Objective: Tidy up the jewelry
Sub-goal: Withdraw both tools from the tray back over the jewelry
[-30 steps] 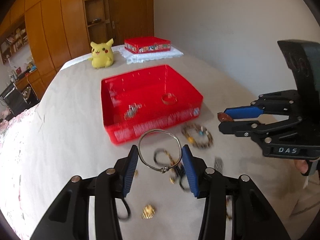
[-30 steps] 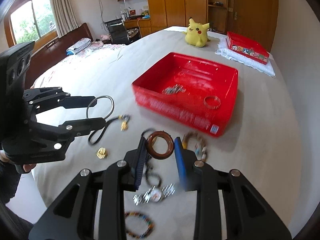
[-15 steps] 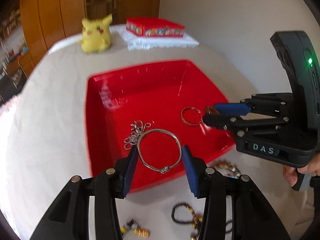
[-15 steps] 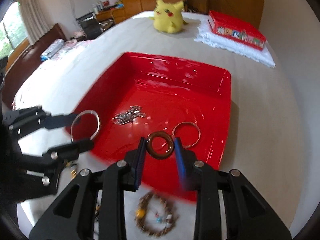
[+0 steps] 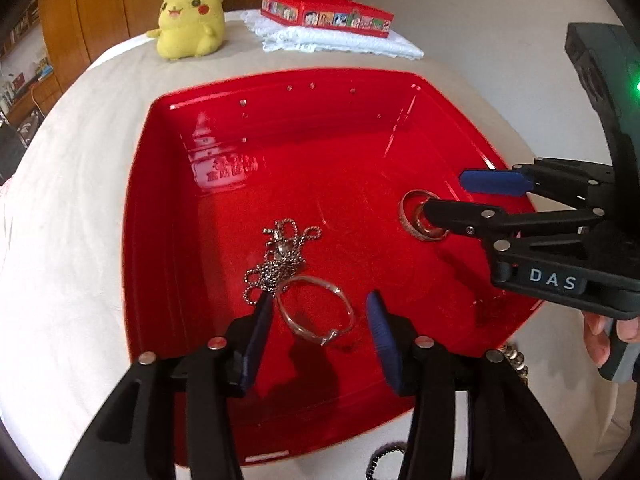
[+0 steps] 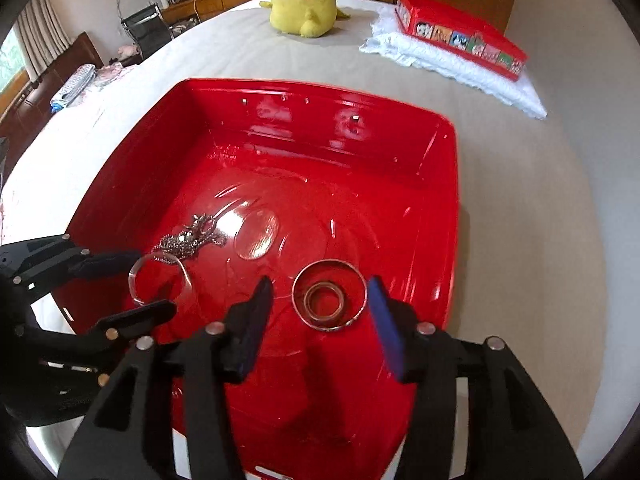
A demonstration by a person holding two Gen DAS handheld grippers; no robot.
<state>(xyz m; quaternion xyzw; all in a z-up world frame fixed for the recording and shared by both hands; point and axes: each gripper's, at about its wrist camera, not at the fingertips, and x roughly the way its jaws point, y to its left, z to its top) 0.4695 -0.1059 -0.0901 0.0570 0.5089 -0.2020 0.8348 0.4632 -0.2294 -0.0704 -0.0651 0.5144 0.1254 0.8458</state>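
Observation:
A red plastic tray (image 5: 160,200) (image 6: 440,208) sits on the beige bed. My left gripper (image 5: 318,320) is open over the tray's near part; a thin silver bangle (image 5: 316,312) (image 6: 160,280) lies loose between its fingers. My right gripper (image 6: 320,312) is open over the tray's right side. A brown ring (image 6: 325,300) lies inside a gold bangle (image 6: 329,296) (image 5: 412,220) on the tray floor between its fingers. A silver chain (image 5: 280,256) (image 6: 192,240) lies in the tray middle.
A yellow Pikachu plush (image 5: 188,16) (image 6: 306,0) and a red tin (image 5: 328,14) (image 6: 460,36) on a white cloth stand beyond the tray. Beaded jewelry (image 5: 516,360) lies on the bed by the tray's near right corner. A wall runs along the right.
Both grippers moved forward over the tray and opened. The silver bangle left the left gripper's grip; the brown ring dropped from the right gripper into the gold bangle.

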